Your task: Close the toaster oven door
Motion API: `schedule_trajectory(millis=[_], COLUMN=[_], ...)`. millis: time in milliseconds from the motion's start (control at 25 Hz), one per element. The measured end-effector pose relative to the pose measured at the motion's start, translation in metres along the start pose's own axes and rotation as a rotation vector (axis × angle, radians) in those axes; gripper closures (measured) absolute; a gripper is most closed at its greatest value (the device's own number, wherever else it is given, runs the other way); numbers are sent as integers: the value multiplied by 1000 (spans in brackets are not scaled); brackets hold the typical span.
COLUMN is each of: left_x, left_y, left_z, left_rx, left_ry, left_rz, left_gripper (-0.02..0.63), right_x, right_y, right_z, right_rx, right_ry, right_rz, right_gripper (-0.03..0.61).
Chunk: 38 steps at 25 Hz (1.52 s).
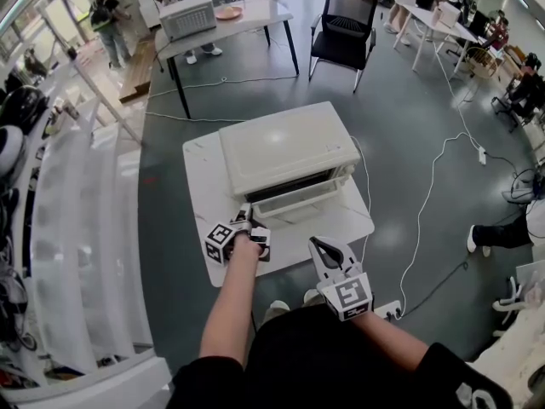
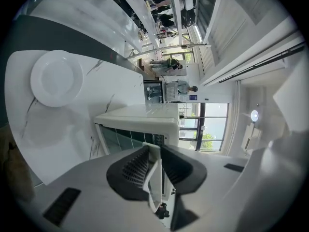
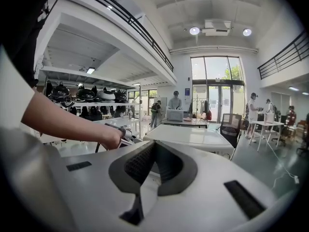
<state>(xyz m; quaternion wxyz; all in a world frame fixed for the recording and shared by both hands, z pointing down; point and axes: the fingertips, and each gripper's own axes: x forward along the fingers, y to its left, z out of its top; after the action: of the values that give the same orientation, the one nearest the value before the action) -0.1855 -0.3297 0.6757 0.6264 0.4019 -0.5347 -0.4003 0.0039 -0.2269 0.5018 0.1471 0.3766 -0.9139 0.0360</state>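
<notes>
Left-hand tongs (image 1: 245,215) sit right at the near left corner of the toaster oven's door (image 1: 298,196). In the left gripper view the tongs (image 2: 155,151) stand a little apart with the door's thin white edge between the pads. As far as I can see they bracket it loosely and don't clamp it. That looks like a place to nudge the corner from, not a firm hold.

Right tongs (image 1: 319,245) hang back at the front edge of the surface (image 1: 204,186). In the right gripper view their tips (image 3: 153,146) are drawn together on nothing. My guess is they are kept low and off to the side so the door has a free path. The person's left forearm (image 3: 63,115) crosses that view on its way to the oven.

Just beyond, the toaster oven (image 1: 285,147) sits towards the back of the surface, leaving bare room in front for its door to swing. The door is not closed: it leans out at the top with a dark gap showing, so I'd say the job isn't finished. A white plate (image 2: 55,79) lies on the surface beside the oven, clear of the door.

Further off, a white cord (image 1: 426,194) trails over the grey floor (image 1: 400,118), and a black chair (image 1: 345,24) stands well apart.
</notes>
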Motion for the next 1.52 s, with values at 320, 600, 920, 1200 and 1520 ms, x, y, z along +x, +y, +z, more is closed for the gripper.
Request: schedule_trajectory(millis=[320, 600, 920, 1200, 1520], left_x=[10, 14, 18, 19, 16], left_y=[-7, -10, -10, -14, -19], left_z=[4, 8, 9, 10, 11], left_rx=[14, -10, 15, 38, 98], left_ry=[0, -20, -21, -25, -44], left_rz=[-14, -22, -30, -55, -61], left_gripper=[523, 526, 526, 525, 525], right_x=[3, -1, -9, -12, -16], right_y=[-2, -8, -15, -15, -14], right_z=[-2, -8, -10, -10, -13], right_rx=[19, 35, 46, 46, 53], right_ry=[14, 30, 42, 48, 49], right_rz=[16, 8, -1, 5, 27], right_gripper=[557, 557, 557, 557, 557])
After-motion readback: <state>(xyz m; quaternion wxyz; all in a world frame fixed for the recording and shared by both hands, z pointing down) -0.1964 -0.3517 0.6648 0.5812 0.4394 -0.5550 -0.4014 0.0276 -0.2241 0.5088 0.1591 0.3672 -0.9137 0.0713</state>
